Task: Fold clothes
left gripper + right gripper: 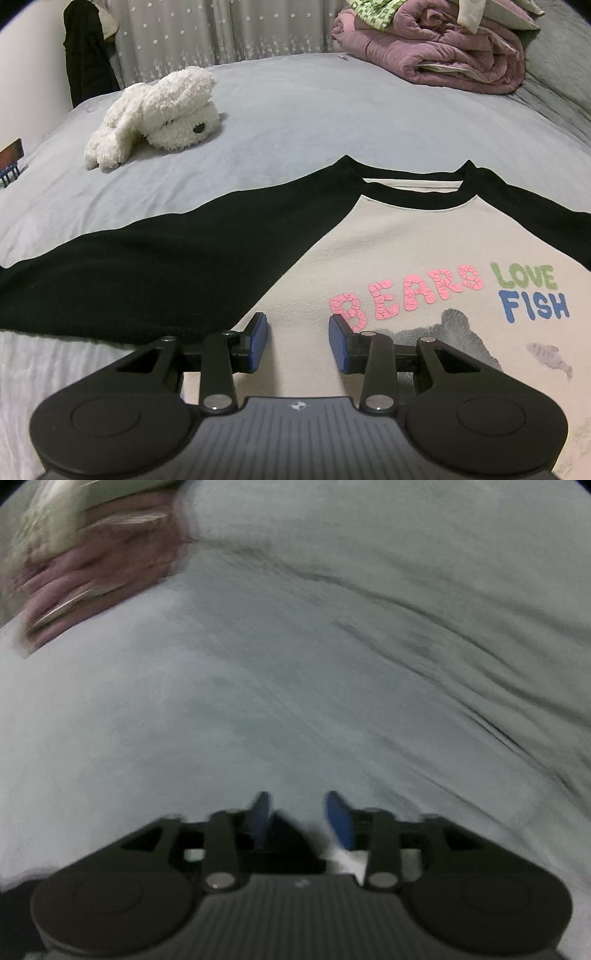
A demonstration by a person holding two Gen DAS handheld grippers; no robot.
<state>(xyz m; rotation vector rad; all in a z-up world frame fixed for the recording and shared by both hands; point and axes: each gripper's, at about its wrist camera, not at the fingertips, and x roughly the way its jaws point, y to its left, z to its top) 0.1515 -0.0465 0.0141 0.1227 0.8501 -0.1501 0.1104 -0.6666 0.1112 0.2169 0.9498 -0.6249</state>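
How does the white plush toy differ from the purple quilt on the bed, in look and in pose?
The white plush toy is fluffy and cream-white; the purple quilt is smooth, padded and mauve. The plush toy lies alone, flopped on its side, on the left part of the bed; the quilt is folded into a thick bundle at the far right, with green-checked cloth on top. The quilt looks much bulkier. Both rest on the bed, beyond the shirt.

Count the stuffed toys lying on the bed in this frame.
1: a white plush dog lies on the grey bedsheet, beyond the shirt's black sleeve. Others could be hidden behind the folded quilt.
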